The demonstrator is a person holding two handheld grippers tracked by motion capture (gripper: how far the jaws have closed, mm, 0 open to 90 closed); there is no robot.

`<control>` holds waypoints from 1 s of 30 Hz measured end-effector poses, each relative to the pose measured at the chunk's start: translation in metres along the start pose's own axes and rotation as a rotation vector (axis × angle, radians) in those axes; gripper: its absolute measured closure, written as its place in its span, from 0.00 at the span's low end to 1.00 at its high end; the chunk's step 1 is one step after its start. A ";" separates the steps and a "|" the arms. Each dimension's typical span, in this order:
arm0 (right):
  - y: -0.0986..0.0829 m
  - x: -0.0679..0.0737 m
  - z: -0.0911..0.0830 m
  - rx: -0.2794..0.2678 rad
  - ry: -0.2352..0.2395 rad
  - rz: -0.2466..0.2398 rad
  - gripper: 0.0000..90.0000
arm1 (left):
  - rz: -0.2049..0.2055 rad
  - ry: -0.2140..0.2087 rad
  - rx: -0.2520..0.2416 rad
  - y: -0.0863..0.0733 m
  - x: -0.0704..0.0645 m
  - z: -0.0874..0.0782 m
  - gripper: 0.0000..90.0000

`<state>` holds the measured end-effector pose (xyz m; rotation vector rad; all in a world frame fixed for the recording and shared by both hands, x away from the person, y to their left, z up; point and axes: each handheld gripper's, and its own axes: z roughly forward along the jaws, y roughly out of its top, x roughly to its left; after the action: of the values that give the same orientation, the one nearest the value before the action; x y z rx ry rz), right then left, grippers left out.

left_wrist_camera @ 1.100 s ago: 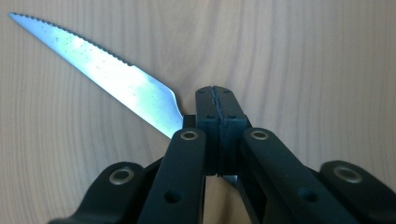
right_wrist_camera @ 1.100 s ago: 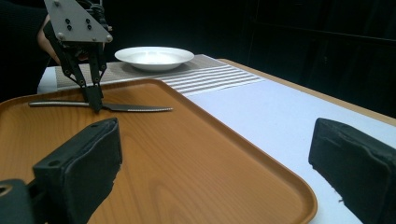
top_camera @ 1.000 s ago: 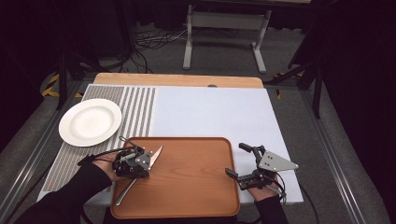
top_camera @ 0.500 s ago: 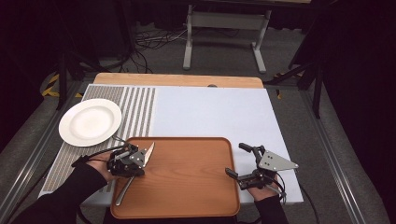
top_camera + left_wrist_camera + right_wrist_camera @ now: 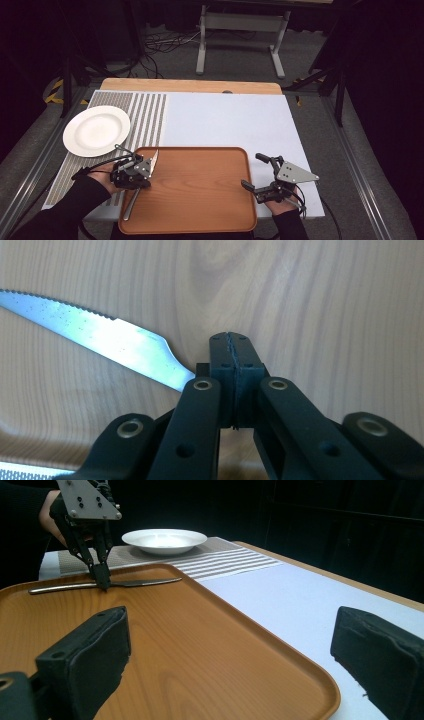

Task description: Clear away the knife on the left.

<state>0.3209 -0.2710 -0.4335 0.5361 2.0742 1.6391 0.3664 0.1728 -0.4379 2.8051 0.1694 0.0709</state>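
Table point(image 5: 225, 120) with one white-and-striped mat, no readable writing anywhere. One wooden tray point(image 5: 200, 190) at near edge. One white plate point(image 5: 96, 131) on striped part, left of tray. One knife point(image 5: 107, 584) lies along tray's left side. Left gripper point(image 5: 233, 352) pressed together on knife. Right gripper point(image 5: 256, 172) spread wide, empty, at tray's right rim.

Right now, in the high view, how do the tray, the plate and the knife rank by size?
1. tray, by far the largest.
2. plate.
3. knife, long but thin; the left gripper hides its middle. In length it looks close to the plate's width, so only area ranks it last.
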 end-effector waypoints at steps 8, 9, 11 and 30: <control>0.000 0.000 0.000 0.001 0.000 -0.001 0.04 | -0.020 0.000 -0.005 -0.004 0.000 -0.001 1.00; 0.000 0.000 0.000 0.001 0.000 -0.002 0.04 | -0.010 -0.001 0.002 -0.004 0.001 -0.001 1.00; 0.000 0.000 0.000 0.000 0.001 -0.002 0.04 | -0.024 -0.002 -0.002 -0.006 0.000 -0.001 1.00; 0.000 0.001 0.001 0.004 0.000 -0.003 0.04 | -0.070 0.011 0.025 -0.018 -0.003 -0.006 1.00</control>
<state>0.3210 -0.2700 -0.4339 0.5345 2.0781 1.6336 0.3609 0.1909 -0.4384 2.8213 0.2723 0.0677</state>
